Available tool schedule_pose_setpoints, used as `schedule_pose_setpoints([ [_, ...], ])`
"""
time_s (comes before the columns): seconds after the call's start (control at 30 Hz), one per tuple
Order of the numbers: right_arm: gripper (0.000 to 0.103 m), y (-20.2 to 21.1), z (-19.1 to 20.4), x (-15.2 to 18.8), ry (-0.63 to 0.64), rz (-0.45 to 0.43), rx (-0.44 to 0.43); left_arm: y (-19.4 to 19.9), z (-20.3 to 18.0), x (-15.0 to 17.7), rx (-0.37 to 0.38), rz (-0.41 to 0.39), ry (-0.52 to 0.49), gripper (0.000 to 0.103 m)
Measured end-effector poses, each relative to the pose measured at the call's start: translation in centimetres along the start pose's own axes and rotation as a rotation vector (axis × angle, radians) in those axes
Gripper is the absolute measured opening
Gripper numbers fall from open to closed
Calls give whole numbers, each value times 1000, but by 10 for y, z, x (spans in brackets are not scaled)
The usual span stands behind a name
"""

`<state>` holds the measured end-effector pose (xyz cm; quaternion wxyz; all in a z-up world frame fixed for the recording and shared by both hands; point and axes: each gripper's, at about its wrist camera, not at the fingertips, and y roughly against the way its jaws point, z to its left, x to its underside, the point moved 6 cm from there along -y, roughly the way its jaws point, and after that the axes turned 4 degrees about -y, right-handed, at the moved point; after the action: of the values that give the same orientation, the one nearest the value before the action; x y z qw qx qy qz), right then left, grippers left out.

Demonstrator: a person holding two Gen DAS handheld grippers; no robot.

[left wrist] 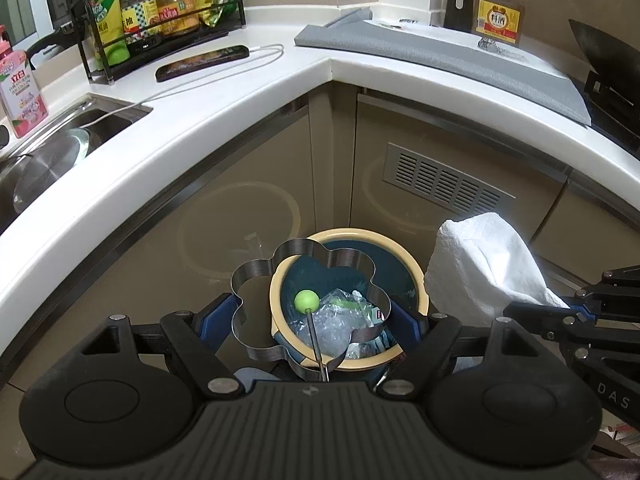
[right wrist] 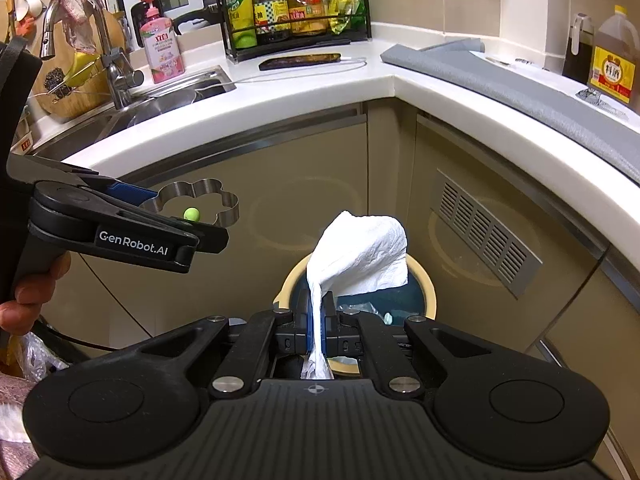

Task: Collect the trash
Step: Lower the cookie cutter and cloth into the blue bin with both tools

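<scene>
A round trash bin (left wrist: 400, 249) with a cream rim and a dark liner stands on the floor by the corner cabinets, with clear plastic scraps inside. My left gripper (left wrist: 314, 316) hovers over it, its blue pads pressed on the two sides of a flower-shaped metal ring (left wrist: 256, 276) with a green knob (left wrist: 307, 301) on a thin rod. My right gripper (right wrist: 319, 320) is shut on a crumpled white paper towel (right wrist: 360, 248), held above the bin (right wrist: 428, 284). The right wrist view shows the left gripper (right wrist: 176, 208) and ring (right wrist: 224, 204) at the left, a little higher.
A white L-shaped countertop (left wrist: 248, 92) curves above the bin, carrying a phone (left wrist: 202, 62) on a cable, a bottle rack (left wrist: 160, 12), a grey mat (left wrist: 440, 54) and an oil jug (left wrist: 498, 8). A steel sink (right wrist: 160, 100) lies left. A vent grille (right wrist: 484, 236) is in the right cabinet.
</scene>
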<state>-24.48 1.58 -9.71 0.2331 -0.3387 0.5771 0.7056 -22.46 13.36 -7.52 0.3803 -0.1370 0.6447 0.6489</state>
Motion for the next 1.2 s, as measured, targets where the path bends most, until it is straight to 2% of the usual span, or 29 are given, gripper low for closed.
schedule_pose_setpoints([
  [0.73,4,-53,-13,2,-17,127,-12,-53,5,2,16,116,53,85],
  [1.2,4,-103,-33,1,-82,214,-7,-113,5,-9,26,223,43,85],
])
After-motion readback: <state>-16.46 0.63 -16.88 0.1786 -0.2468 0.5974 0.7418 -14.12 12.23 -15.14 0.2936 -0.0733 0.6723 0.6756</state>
